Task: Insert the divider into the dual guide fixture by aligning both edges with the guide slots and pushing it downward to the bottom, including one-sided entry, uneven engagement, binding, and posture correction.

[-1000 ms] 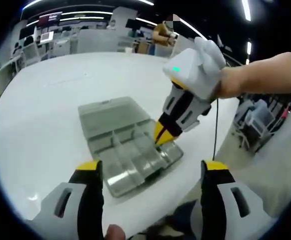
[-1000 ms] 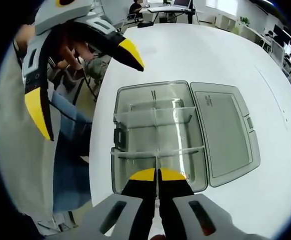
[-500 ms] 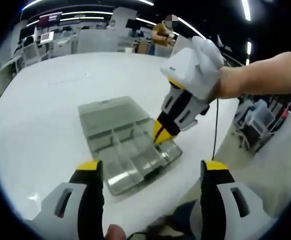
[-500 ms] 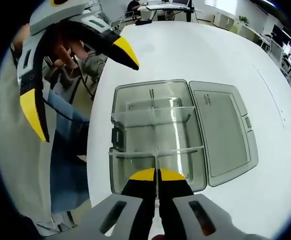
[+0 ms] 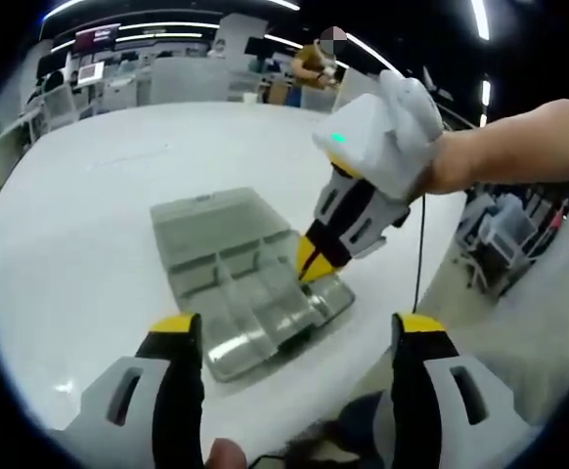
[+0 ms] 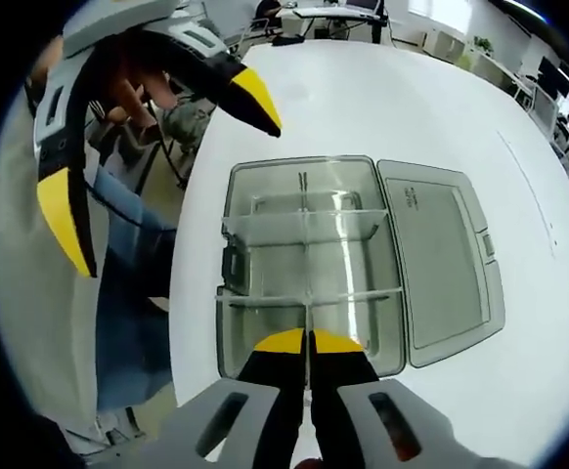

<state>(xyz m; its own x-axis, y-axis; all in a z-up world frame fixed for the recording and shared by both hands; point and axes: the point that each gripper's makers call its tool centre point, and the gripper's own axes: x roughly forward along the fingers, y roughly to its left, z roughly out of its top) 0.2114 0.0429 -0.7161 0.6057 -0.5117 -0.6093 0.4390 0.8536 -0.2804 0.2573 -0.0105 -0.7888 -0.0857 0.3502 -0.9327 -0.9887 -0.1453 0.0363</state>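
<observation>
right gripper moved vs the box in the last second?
No. In the right gripper view, the right gripper sits shut on the thin divider over the same near compartment of the clear box.

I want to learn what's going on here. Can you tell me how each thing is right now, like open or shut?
Clear box: open, on the white table.
Lid: folded flat beside the box.
Divider: upright, pinched thin between the right gripper's tips.
Right gripper: shut on the divider.
Left gripper: open, holding nothing.
</observation>
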